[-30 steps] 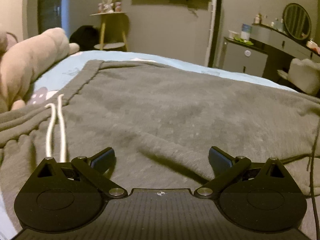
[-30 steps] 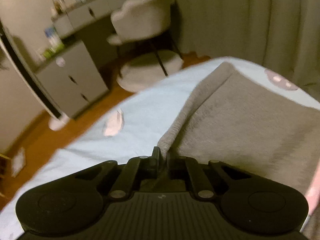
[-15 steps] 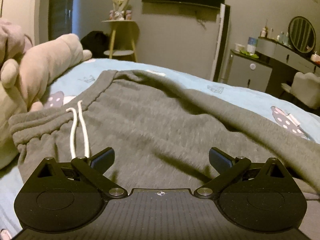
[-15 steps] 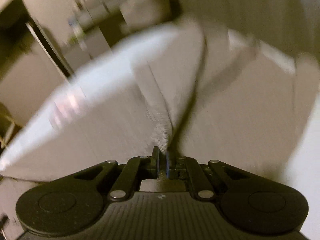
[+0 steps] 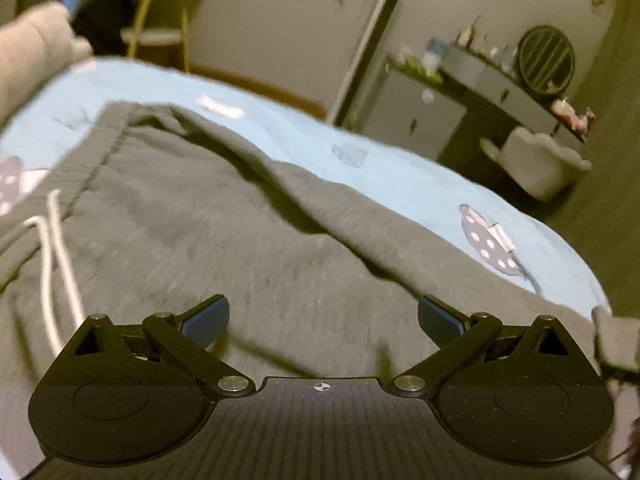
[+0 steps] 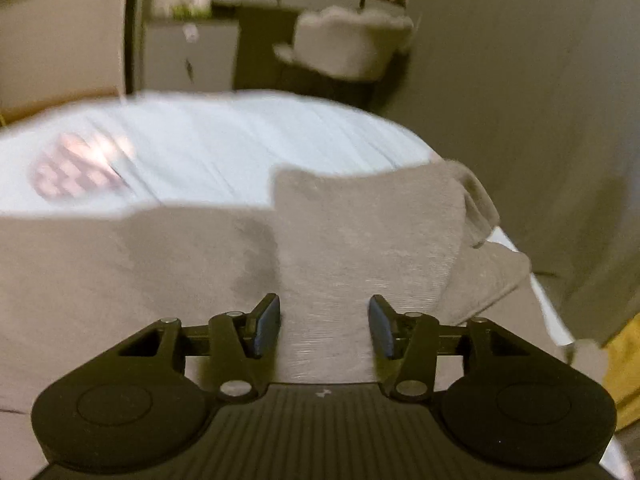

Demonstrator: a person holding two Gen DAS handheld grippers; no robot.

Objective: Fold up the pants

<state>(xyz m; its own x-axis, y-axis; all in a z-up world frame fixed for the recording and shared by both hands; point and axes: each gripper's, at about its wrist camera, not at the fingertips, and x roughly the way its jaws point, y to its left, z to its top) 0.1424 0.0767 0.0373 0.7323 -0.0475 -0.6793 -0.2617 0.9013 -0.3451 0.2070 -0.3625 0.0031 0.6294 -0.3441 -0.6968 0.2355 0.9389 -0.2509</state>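
Note:
Grey sweatpants (image 5: pixel 248 240) lie spread on a light blue bed (image 5: pixel 392 172). Their waistband and white drawstring (image 5: pixel 56 264) are at the left of the left wrist view. My left gripper (image 5: pixel 323 320) is wide open and empty, just above the fabric. In the right wrist view the pants (image 6: pixel 200 264) show a folded-over leg end (image 6: pixel 380 216) lying on top near the bed's right edge. My right gripper (image 6: pixel 324 326) is open, with its fingers either side of that folded part. Both views are blurred.
A pink plush toy (image 5: pixel 28 52) lies at the bed's left. Beyond the bed stand a grey dresser (image 5: pixel 424 120), a round mirror (image 5: pixel 546 60), a pale chair (image 6: pixel 352 44) and a wooden side table (image 5: pixel 160 36). A curtain (image 6: pixel 540 120) hangs at the right.
My right gripper has opened and let go of the pant leg, which now lies folded over the pants. My left gripper has stayed open while its view shifted over the fabric.

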